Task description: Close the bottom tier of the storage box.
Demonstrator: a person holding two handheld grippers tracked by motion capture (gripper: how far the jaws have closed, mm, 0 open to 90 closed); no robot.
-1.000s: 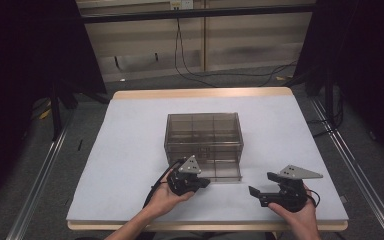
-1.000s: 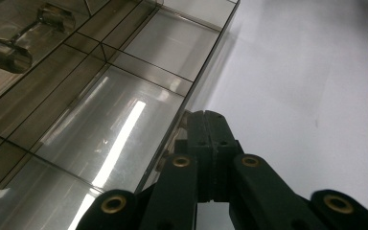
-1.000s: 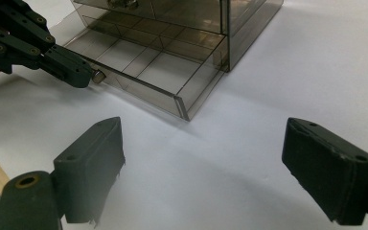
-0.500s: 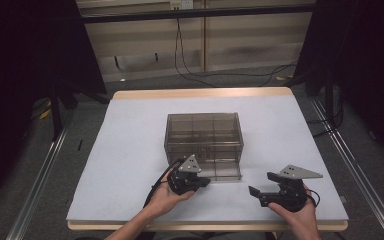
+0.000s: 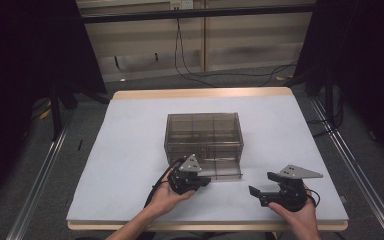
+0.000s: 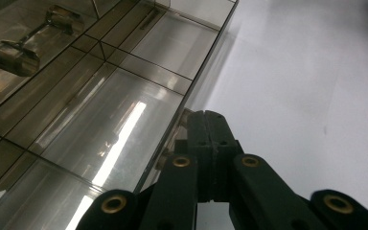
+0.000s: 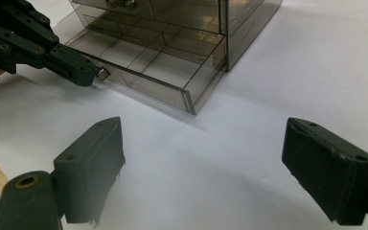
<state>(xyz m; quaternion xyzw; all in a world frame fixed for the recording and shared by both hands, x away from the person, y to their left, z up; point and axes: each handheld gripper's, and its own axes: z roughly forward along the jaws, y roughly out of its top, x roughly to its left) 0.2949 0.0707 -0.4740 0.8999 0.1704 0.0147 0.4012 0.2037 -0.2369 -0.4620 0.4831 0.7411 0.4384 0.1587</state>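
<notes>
- I count one drawer box (image 5: 204,135) of smoky clear plastic, standing near the middle of the white table (image 5: 120,150), a little toward the person's side.
- One drawer (image 5: 219,169), the bottom one, is pulled out toward the person; in the right gripper view its front wall (image 7: 143,82) stands clear of the box body and thin dividers split its floor into compartments.
- I see one small metal knob (image 7: 102,74) on that drawer front.
- Two grippers are in play, one per hand.
- My left gripper (image 5: 200,181) sits at the drawer's front; in the right gripper view its jaws are pressed together on the knob, and in the left gripper view the two black jaws meet flat with no gap, against the drawer's edge.
- My right gripper (image 5: 256,192) is low over bare table, to the right of the drawer and well apart from it; its two jaws stand wide apart with nothing between them.
- A second drawer above shows one bar handle (image 6: 14,52) through the plastic in the left gripper view.
- I count two hands, the left hand (image 5: 167,197) and right hand (image 5: 295,212), at the near table edge.
</notes>
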